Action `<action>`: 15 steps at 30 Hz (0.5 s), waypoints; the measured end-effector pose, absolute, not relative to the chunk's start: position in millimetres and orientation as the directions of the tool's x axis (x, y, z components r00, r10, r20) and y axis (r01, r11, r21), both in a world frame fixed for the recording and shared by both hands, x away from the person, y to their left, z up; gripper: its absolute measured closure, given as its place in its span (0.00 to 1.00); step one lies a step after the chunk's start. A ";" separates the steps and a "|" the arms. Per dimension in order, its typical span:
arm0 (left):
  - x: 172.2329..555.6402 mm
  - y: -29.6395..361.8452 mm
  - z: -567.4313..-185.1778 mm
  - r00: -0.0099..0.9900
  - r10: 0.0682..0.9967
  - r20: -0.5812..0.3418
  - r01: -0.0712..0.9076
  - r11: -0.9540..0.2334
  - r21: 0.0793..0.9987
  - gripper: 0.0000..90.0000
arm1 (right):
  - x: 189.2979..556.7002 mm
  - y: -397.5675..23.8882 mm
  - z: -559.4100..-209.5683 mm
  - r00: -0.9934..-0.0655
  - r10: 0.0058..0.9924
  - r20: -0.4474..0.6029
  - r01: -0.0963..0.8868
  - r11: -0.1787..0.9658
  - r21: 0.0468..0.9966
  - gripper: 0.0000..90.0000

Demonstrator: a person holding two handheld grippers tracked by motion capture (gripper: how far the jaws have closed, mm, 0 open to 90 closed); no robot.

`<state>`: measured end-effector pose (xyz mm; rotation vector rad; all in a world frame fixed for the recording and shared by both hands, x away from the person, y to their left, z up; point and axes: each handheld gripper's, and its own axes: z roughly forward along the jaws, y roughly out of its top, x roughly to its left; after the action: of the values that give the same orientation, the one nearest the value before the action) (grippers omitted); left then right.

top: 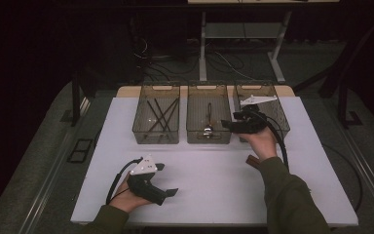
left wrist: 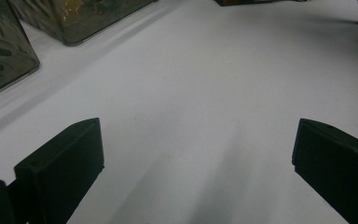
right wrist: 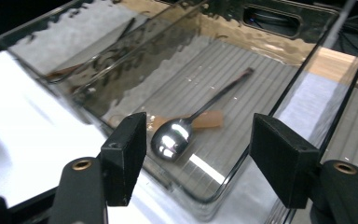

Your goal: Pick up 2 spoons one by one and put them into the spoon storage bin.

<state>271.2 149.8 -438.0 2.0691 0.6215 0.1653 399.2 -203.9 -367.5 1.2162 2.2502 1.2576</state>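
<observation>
**A:** So nearest us, the left claw [top: 163, 179] sits low on the white desk [top: 214, 180], jaws wide, nothing in them. Farther off, the right claw [right wrist: 193, 158] is open wide too, hovering by the middle bin [right wrist: 279, 28].

**B:** And the spoon [right wrist: 177, 137] lies flat inside that bin, bowl nearest the claw?

**A:** Yep. Looks like polished metal: light, stiff, slippery I'd guess. I'd pinch the thin handle, not the rounded bowl. Left bin [top: 157, 114] holds dark sticks.

A shiny silver spoon [right wrist: 171, 140] with a brown handle lies in a smoky clear bin [right wrist: 279, 18] with a ribbed floor, on a white tabletop [top: 214, 180], between black jaws.
</observation>
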 end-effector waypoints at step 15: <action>271.5 149.3 -438.6 0.864 0.487 -0.124 0.364 -0.437 0.822 0.01 | 369.8 -234.2 -381.9 -0.641 0.740 0.201 0.513 0.219 0.830 0.38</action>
<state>271.5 149.3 -438.6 2.0737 0.6183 0.1620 369.8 -234.2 -381.9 1.1874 2.2555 1.3874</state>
